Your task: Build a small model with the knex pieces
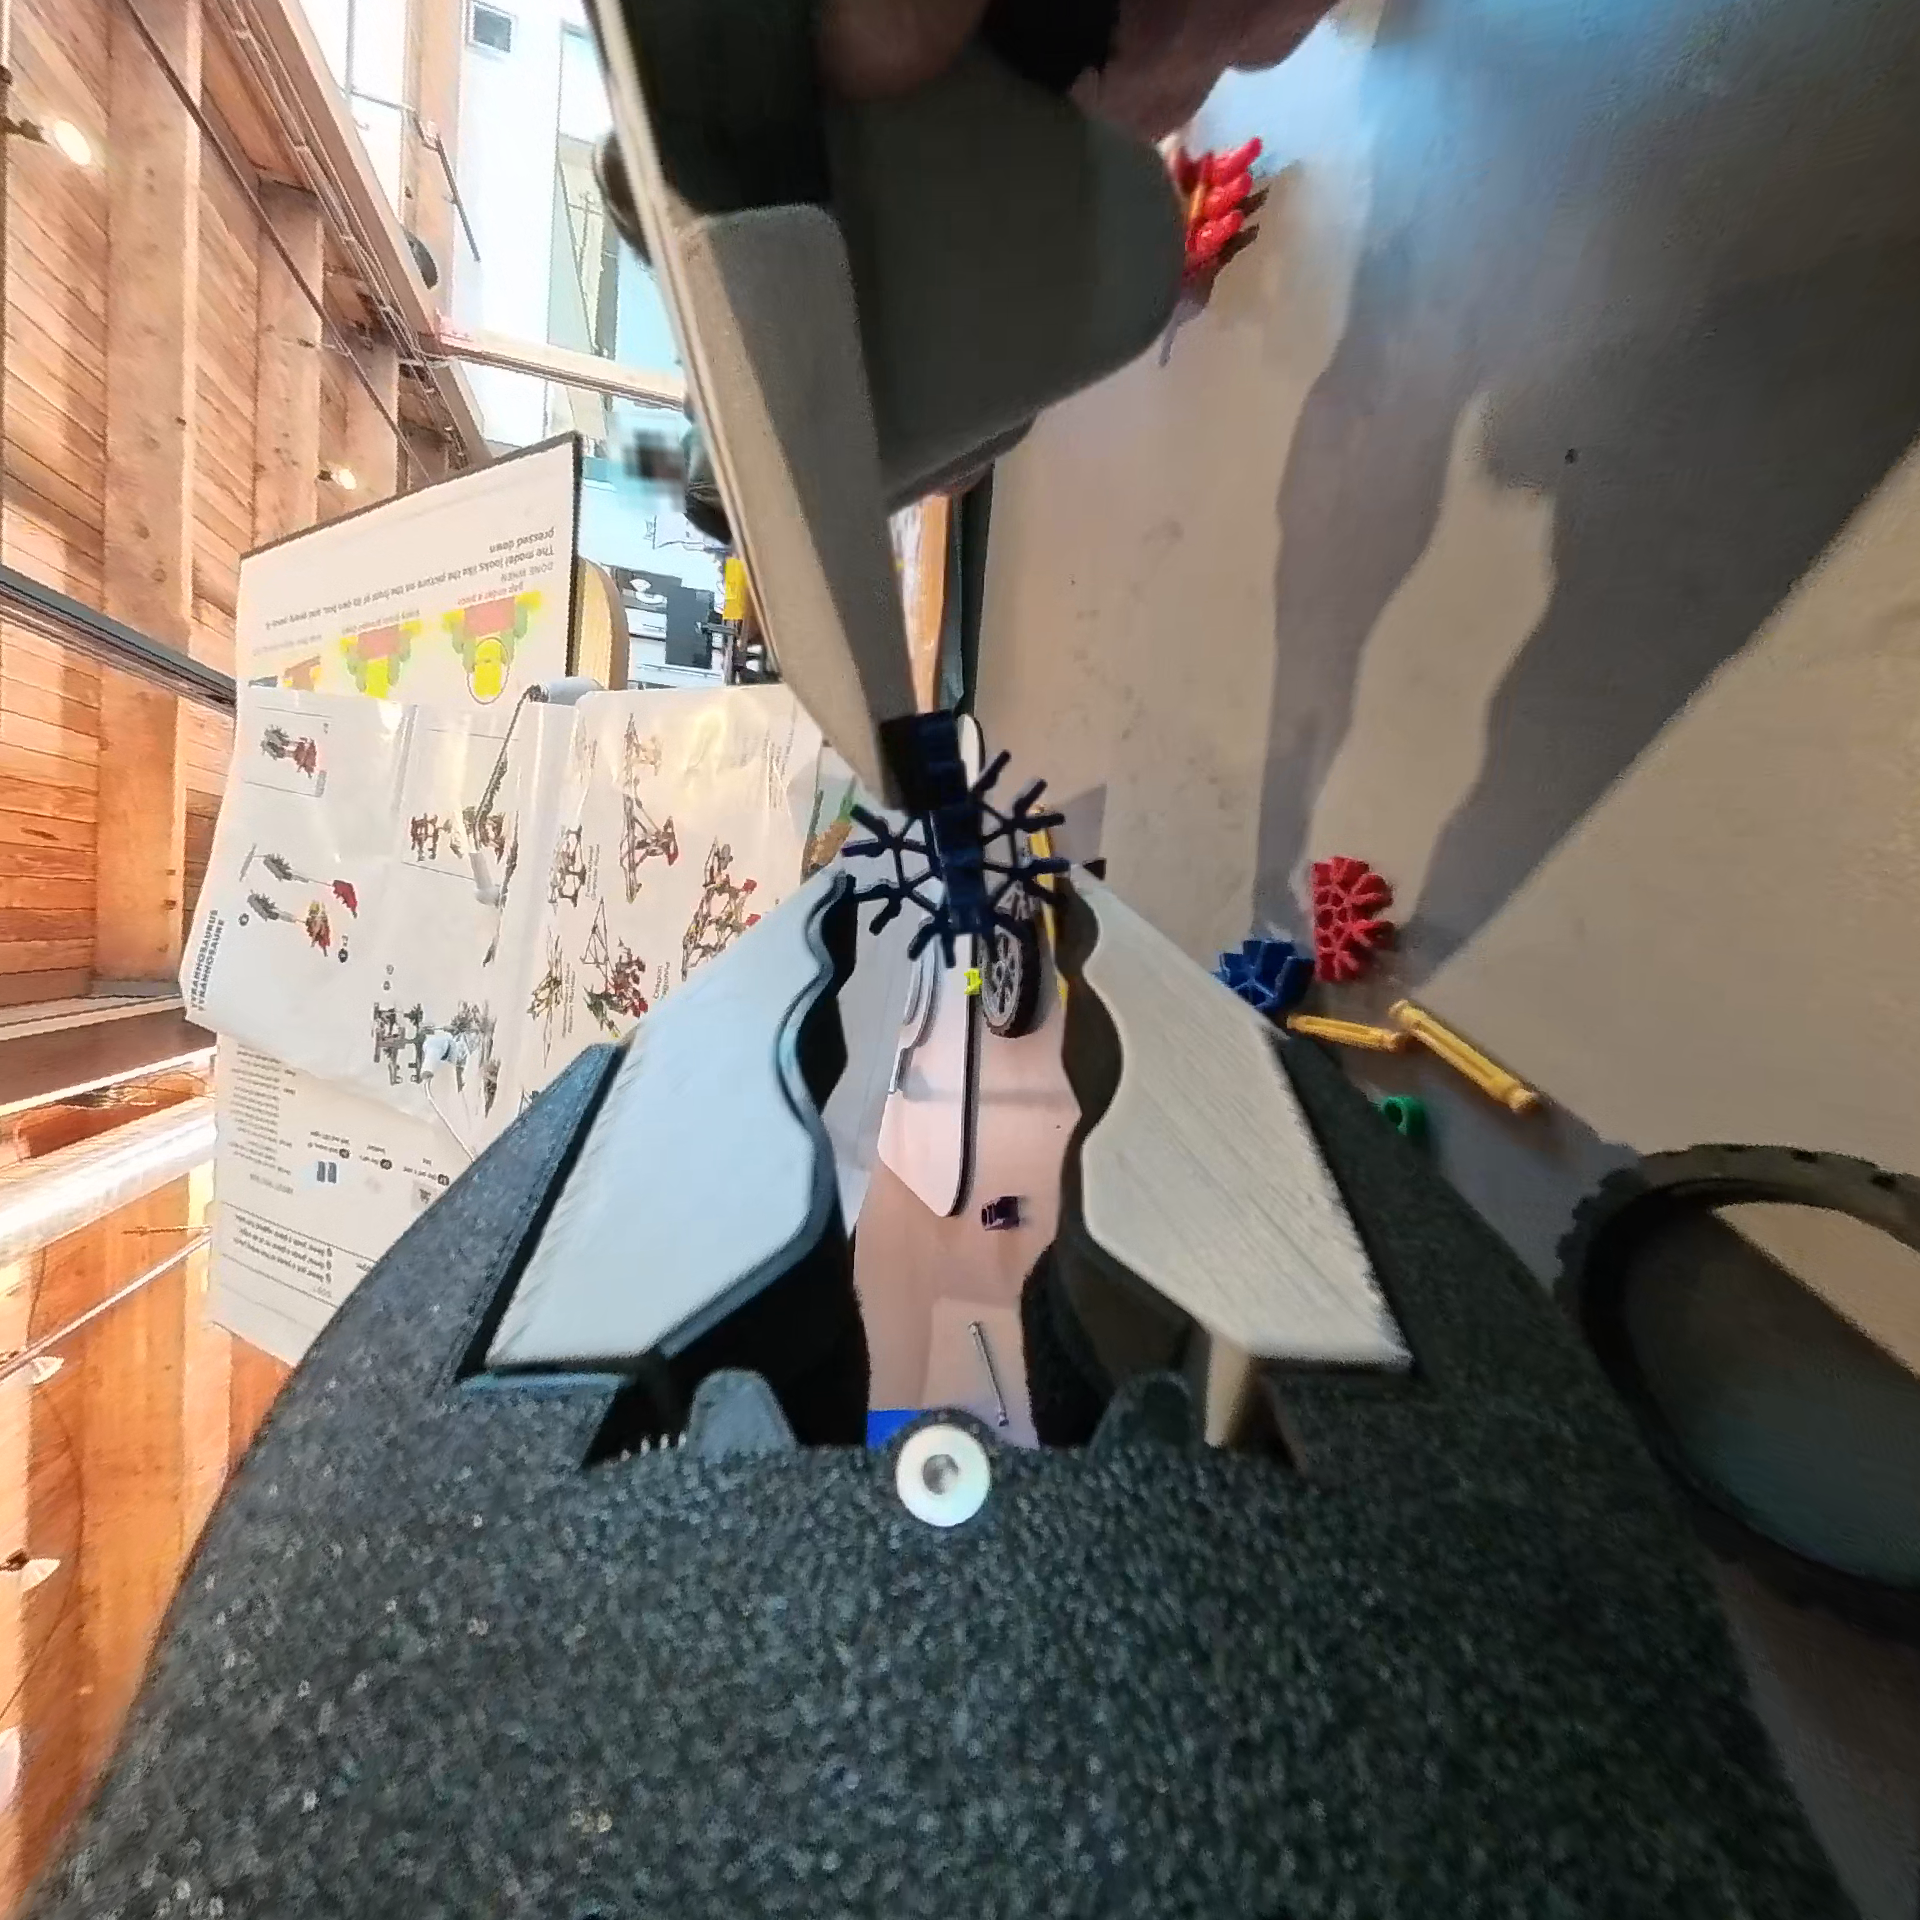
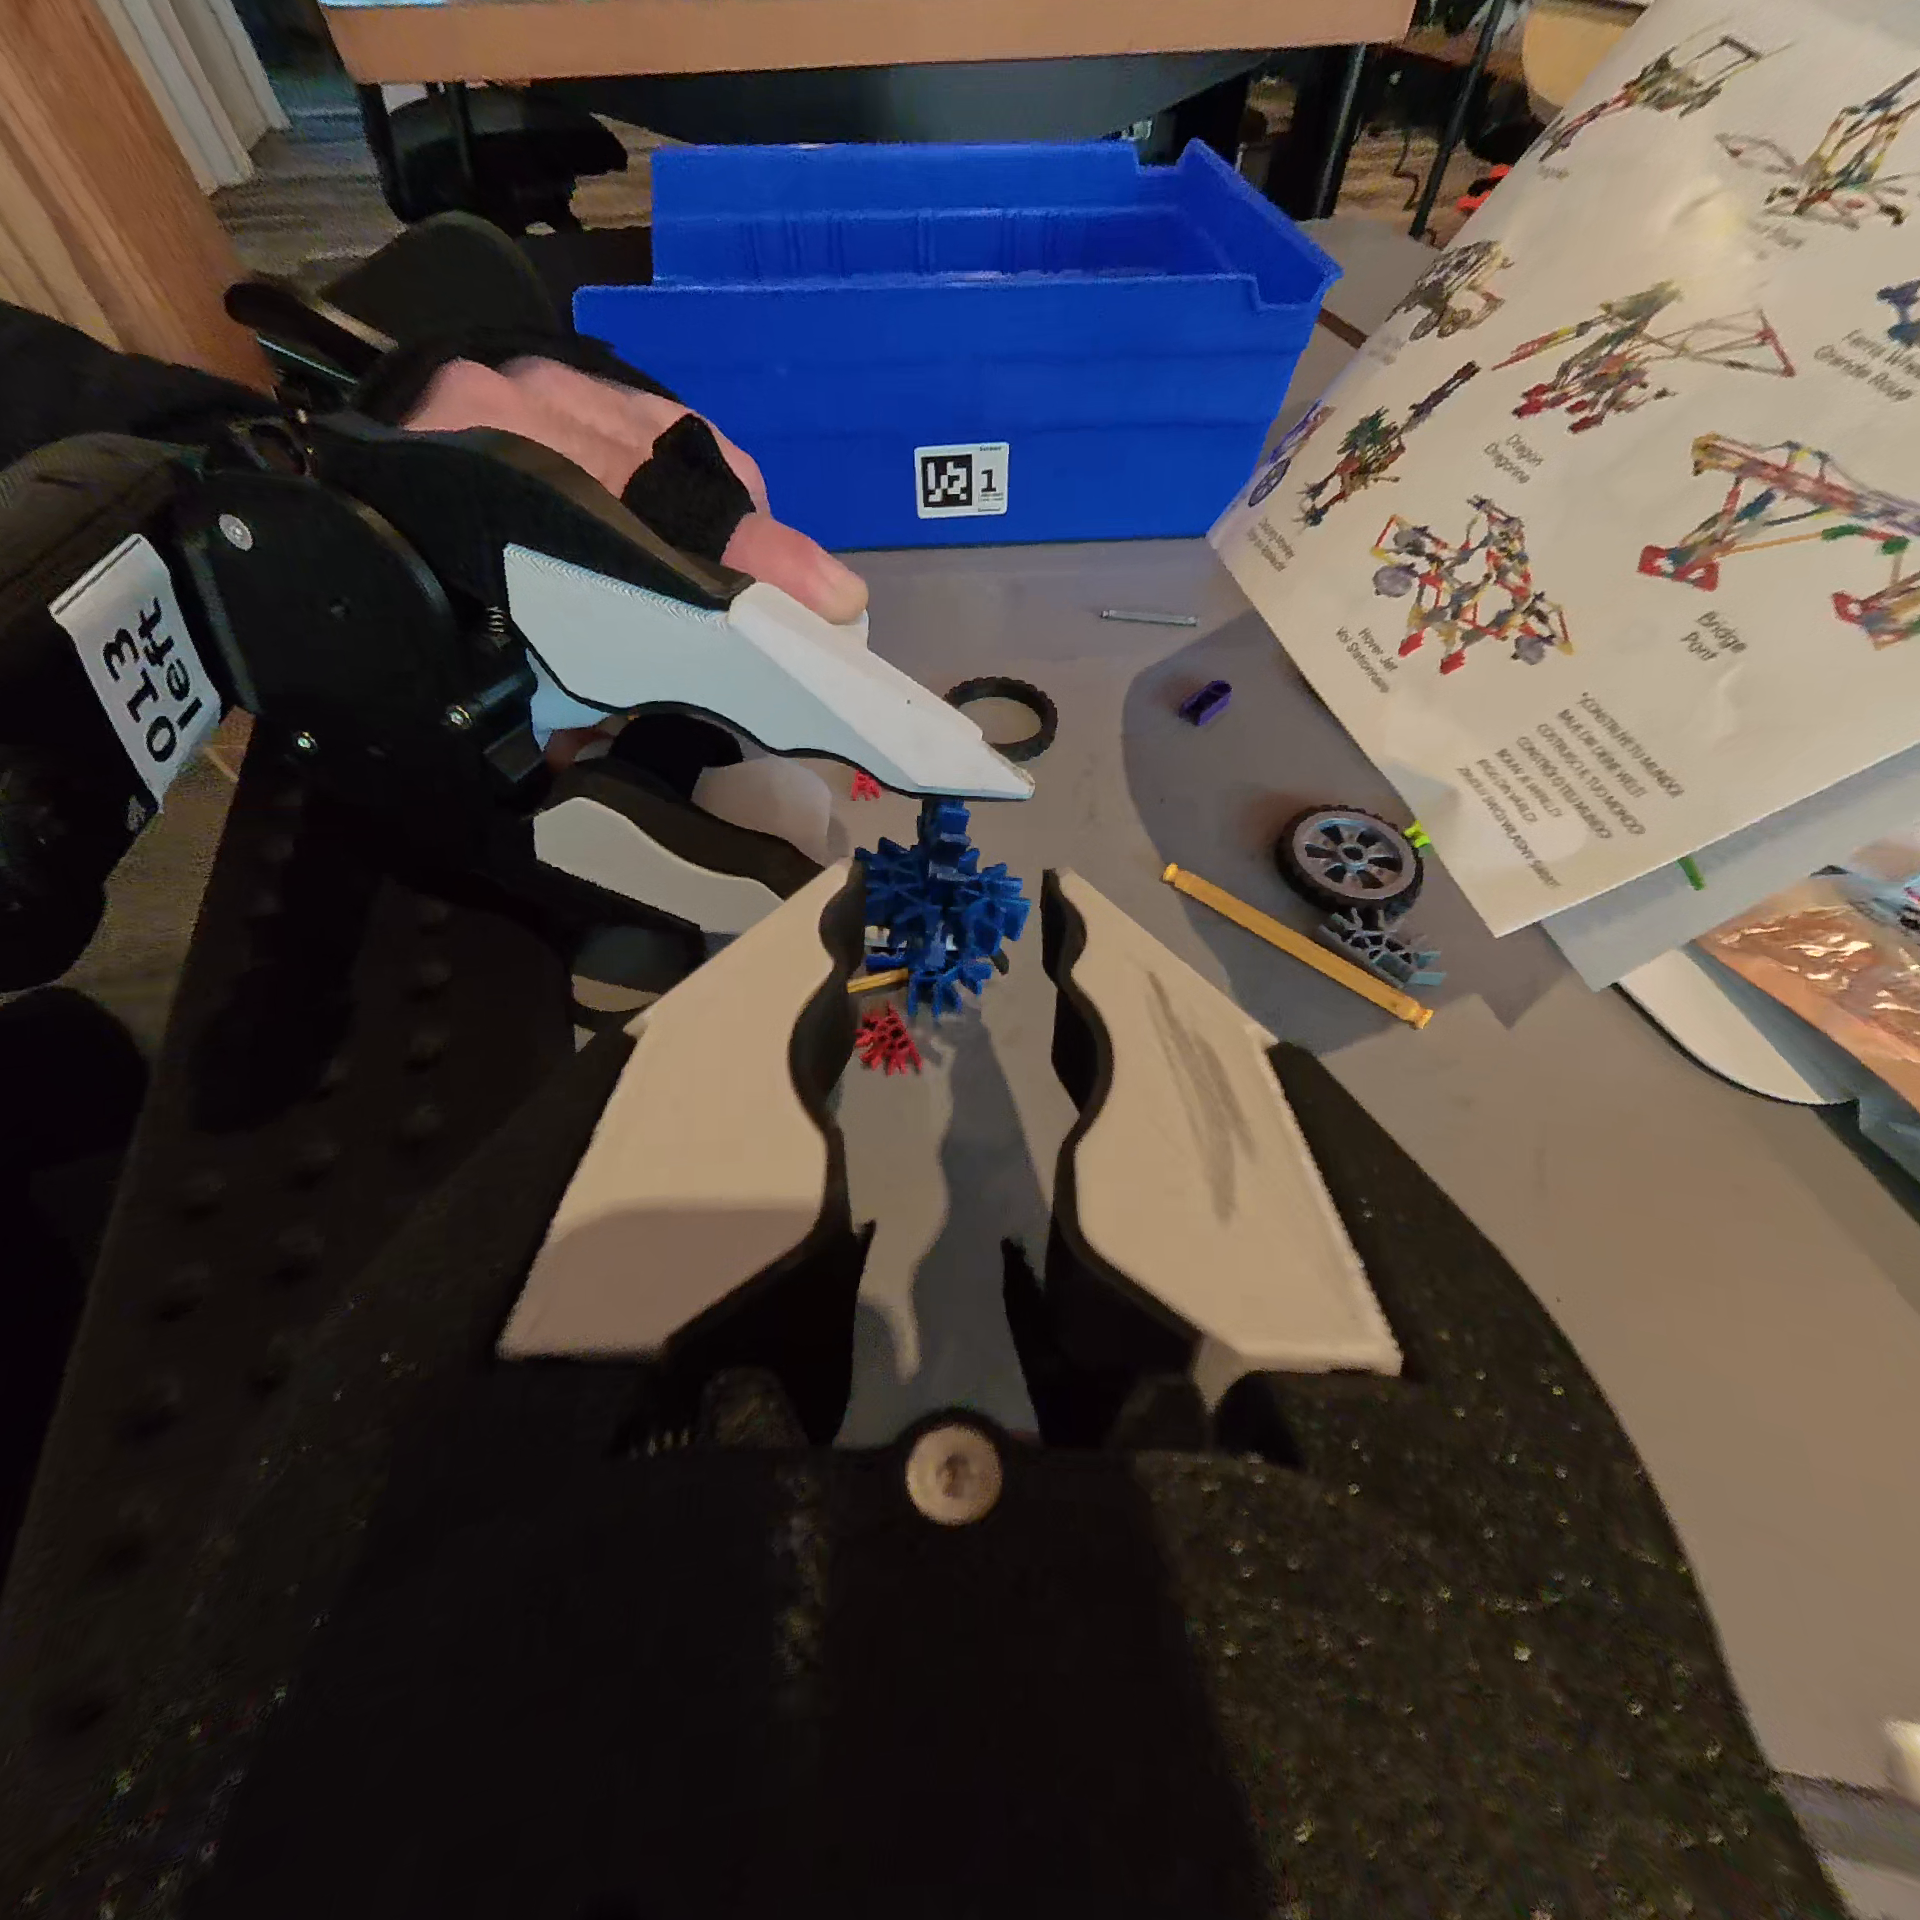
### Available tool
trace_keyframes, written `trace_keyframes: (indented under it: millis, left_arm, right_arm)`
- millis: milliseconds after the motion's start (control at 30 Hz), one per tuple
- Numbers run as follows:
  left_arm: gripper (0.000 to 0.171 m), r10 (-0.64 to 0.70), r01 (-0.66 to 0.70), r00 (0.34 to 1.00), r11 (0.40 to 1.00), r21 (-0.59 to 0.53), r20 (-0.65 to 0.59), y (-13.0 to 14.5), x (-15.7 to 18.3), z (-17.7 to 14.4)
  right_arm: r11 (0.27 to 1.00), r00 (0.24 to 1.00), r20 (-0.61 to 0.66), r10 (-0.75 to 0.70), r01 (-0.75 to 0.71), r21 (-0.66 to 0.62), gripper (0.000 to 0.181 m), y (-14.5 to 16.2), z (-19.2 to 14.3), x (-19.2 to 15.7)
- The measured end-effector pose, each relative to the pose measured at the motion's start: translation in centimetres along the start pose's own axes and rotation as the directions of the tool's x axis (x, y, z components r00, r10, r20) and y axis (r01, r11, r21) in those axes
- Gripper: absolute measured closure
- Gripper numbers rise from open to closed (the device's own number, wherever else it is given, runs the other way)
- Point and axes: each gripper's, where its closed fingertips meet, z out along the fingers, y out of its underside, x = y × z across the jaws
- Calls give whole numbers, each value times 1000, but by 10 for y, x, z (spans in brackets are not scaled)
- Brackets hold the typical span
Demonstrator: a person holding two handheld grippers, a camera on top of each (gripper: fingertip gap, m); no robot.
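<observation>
A blue snowflake connector [image 1: 961, 862] with a second blue piece slotted across it hangs above the grey table [image 2: 1558, 1195]. My left gripper [image 1: 961, 883] closes on it, and its prongs touch both fingertips. In the right wrist view the left gripper's upper finger [image 2: 831, 686] presses on top of the blue piece [image 2: 945, 821]. My right gripper [image 2: 951, 878] closes on the same connector [image 2: 940, 904] from the sides. Its finger [image 1: 831, 520] comes down from the top of the left wrist view.
Below the connector lie a red connector [image 2: 888, 1039], a blue connector [image 1: 1262, 971] and yellow rods [image 1: 1465, 1055]. A blue bin [image 2: 935, 343] stands behind. A black tyre [image 2: 1003, 717], a wheel [image 2: 1351, 857], a yellow rod [image 2: 1299, 945] and instruction sheets [image 2: 1610, 468] lie to the right. The grippers are tip to tip, or close to it.
</observation>
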Motion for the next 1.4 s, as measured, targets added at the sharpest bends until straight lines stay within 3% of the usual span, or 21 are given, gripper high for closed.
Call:
trace_keyframes:
  millis: [267, 467, 1400]
  left_arm:
    - [134, -4, 4, 1000, 1000, -4, -3, 1, 2, 0]
    - [135, -2, 2, 1000, 1000, 4, -1, -2, 3, 0]
    - [136, -50, 47, 996, 998, -40, -79, 6, 23, 6]
  right_arm:
    - [998, 995, 87, 55, -59, 34, 145, -6, -6, -7]
    - [997, 995, 71, 66, -63, -48, 144, 10, 0, -4]
    - [996, 998, 43, 46, -42, -84, 150, 21, 15, -4]
